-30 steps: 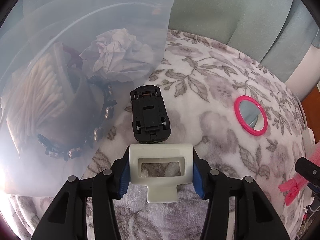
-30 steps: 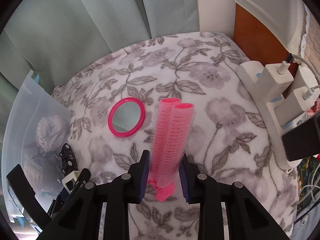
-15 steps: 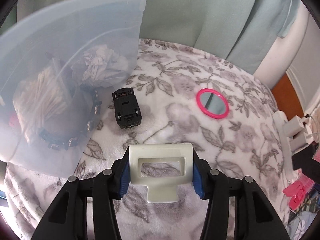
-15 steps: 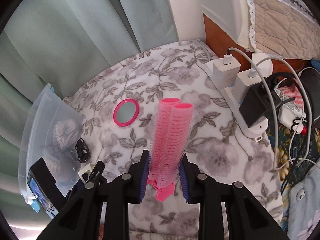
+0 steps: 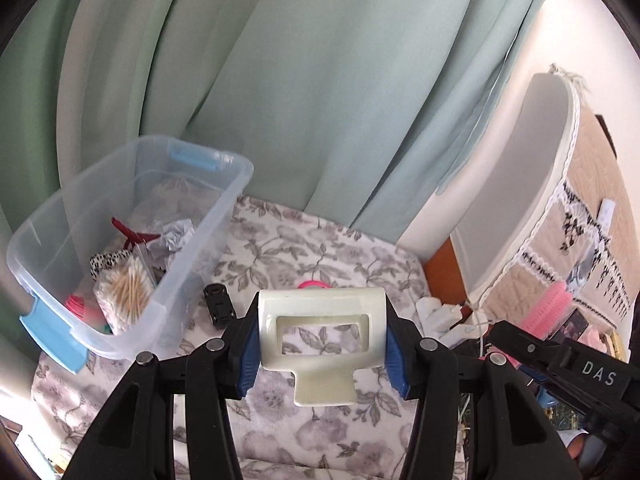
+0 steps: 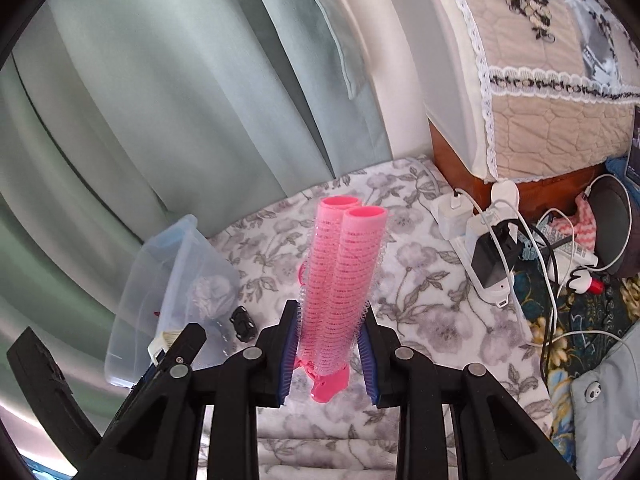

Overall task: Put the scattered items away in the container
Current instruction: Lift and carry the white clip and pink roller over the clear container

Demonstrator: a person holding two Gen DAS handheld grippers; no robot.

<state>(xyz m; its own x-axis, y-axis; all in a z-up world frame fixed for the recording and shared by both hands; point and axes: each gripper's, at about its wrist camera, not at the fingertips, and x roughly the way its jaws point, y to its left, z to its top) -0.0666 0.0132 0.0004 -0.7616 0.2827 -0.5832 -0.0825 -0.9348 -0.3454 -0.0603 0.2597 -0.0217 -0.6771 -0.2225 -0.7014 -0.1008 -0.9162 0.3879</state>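
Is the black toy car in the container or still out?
Out. The black toy car lies on the floral blanket beside the clear container, outside its wall.

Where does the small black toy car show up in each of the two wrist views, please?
Left wrist view: the black toy car lies lower left of centre on the floral blanket, just right of the clear container.
Right wrist view: it lies lower left on the blanket, again just right of the container.
Shared landmark: the clear container, left of the car in both views.
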